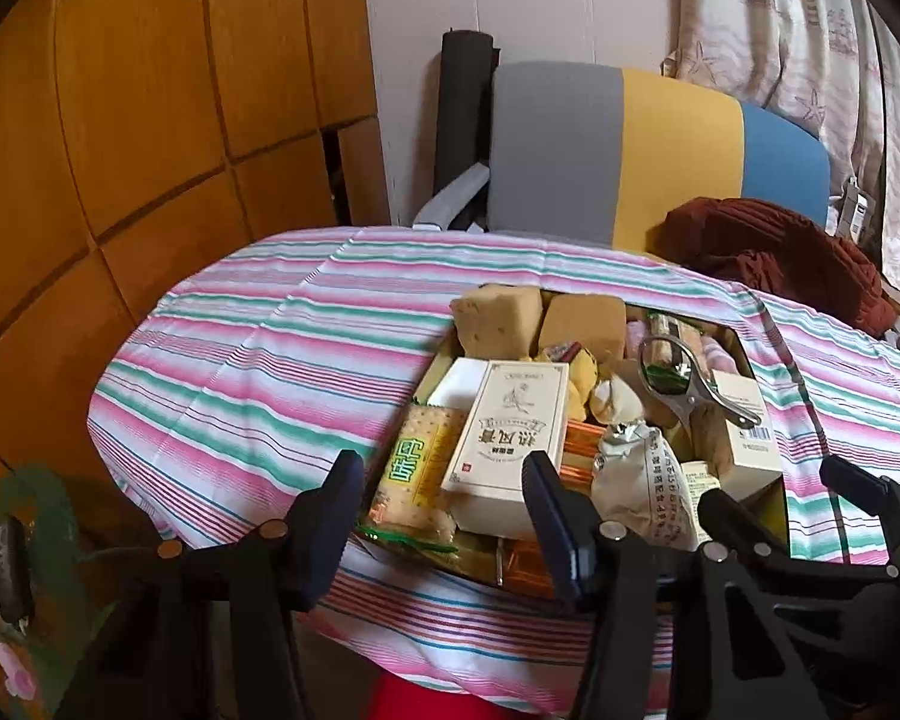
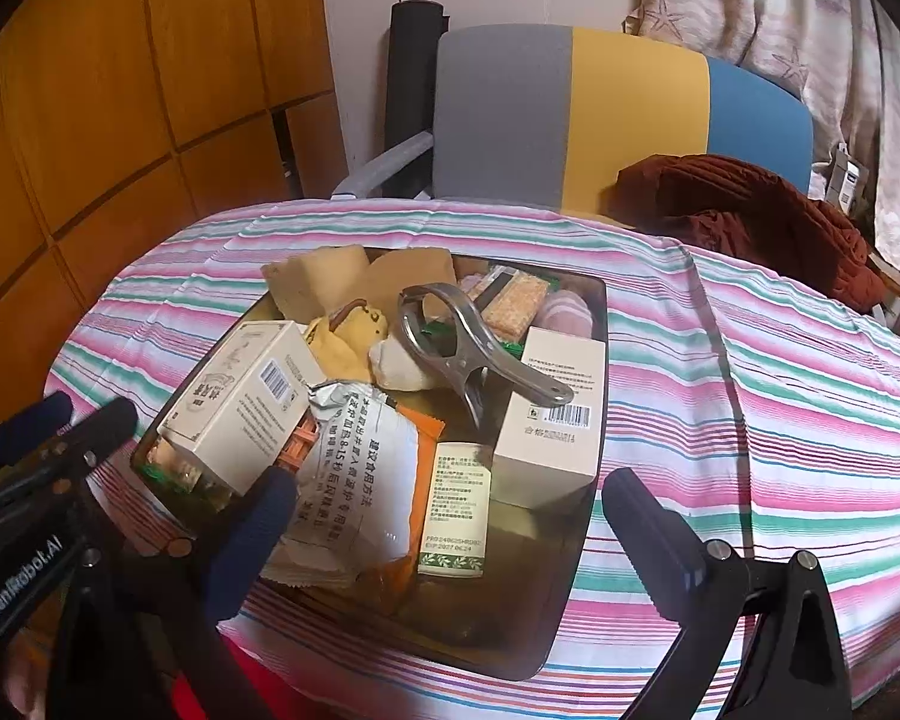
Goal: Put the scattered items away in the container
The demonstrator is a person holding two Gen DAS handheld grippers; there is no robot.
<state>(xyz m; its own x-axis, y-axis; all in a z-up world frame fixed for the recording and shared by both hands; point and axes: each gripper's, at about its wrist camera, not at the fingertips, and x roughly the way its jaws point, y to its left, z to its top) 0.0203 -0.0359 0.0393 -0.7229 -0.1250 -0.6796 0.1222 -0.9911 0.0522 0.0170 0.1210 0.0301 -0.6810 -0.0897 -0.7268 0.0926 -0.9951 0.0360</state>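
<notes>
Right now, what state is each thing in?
left gripper: open, empty
right gripper: open, empty
tray: piled full
metal clip: lying on top of the pile
silver packet: crumpled, in tray
striped tablecloth: no loose items visible on it

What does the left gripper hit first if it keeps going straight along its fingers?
Probably the cream box lying in the tray: it sits dead ahead between the open left gripper fingers. Depth is unclear; the cracker packet beside it is close.

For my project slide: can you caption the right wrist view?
Open right tool hovering over a dark tray packed with boxes, snack packets and a metal clip on a striped tablecloth.
</notes>
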